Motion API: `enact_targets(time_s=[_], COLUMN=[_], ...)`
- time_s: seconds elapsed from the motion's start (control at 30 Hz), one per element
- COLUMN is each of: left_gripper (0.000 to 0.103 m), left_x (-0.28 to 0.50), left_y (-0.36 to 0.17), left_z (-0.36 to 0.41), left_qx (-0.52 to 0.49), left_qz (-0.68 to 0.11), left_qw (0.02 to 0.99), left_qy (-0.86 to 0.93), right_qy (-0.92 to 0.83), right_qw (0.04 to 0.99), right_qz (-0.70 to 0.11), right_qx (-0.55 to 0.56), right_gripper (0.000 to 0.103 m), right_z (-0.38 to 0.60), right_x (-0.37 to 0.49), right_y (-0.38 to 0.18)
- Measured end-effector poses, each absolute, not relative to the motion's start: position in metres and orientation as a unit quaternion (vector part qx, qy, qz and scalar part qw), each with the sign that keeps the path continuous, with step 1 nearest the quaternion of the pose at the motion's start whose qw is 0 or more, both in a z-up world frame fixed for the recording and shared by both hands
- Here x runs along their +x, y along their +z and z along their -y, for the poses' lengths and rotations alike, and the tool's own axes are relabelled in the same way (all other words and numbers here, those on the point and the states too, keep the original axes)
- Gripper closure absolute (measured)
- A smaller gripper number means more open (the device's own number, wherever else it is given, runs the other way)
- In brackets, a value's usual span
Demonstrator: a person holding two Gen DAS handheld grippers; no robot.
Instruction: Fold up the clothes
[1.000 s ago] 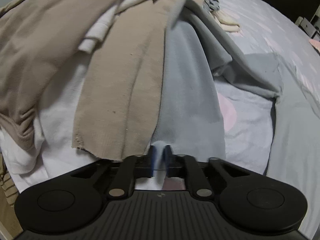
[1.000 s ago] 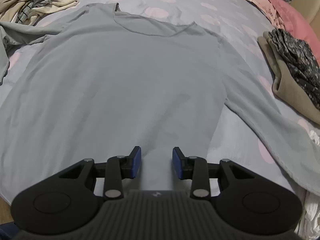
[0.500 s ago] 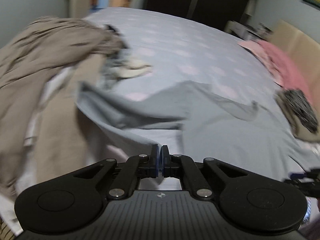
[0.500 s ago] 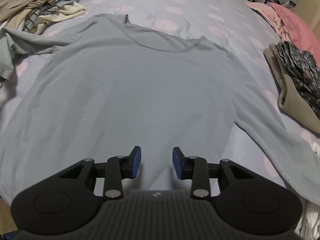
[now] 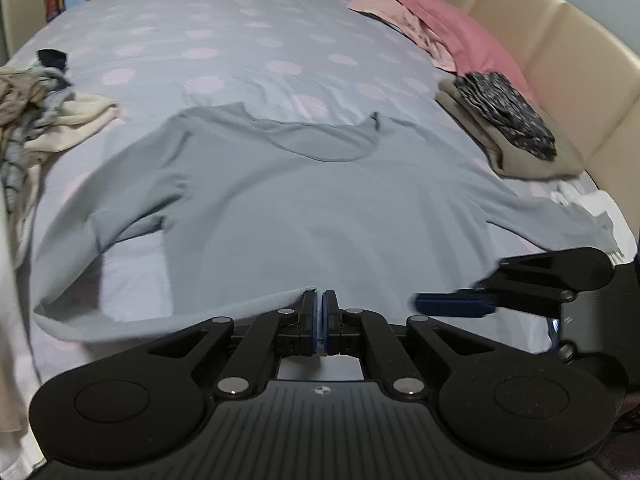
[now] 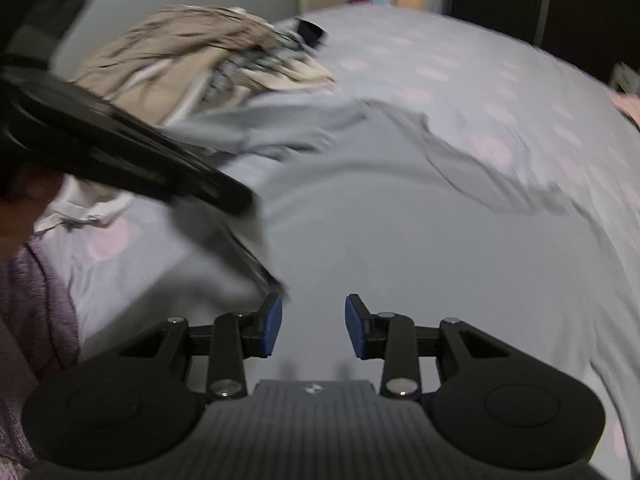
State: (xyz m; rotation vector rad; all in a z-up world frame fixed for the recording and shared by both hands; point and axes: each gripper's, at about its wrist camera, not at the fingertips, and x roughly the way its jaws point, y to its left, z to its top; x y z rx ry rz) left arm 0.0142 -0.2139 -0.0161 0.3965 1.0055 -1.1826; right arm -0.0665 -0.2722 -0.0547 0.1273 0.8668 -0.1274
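A grey long-sleeved top (image 5: 320, 208) is lying spread across the spotted bedsheet (image 5: 224, 40), neckline toward the far side. The left gripper (image 5: 320, 312) is pinching the top's near hem, its blue pads pressed together on the cloth. The right gripper (image 6: 313, 326) is hovering just beside it with its pads spread apart, nothing between them. A heap of unfolded clothes (image 5: 36, 120) is sitting at the left edge; a folded stack (image 5: 516, 136) is resting near the pink pillow (image 5: 460, 36).

Grey shirt (image 5: 320, 200), pink-dotted lilac sheet (image 5: 240, 40)
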Motion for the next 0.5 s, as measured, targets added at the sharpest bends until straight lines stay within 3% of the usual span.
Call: enact_targets(time_s=[0.3,0.43,0.5], left_gripper=[0.103,0.100,0.093], left_x=[0.015,0.024,0.037], left_y=[-0.022,-0.022,-0.016], left_z=[0.222,0.215,0.208], left_qx=[0.169,0.151,0.123], left_qz=[-0.462,-0.450,-0.446], left_qw=[0.683,0.702,0.715], left_qy=[-0.540,-0.531,-0.524], right_qy=[-0.034,-0.028,-0.032], right_qw=[0.916,0.921,0.925], right_qz=[-0.399,-0.387,-0.378], right_qx=[0.015,0.027,0.027], right_gripper=[0.068,0.096,0.100], right_z=[0.254,0.257,0.259], right_x=[-0.038,-0.032,-0.029], right_y=[-0.060,-0.059,-0.055])
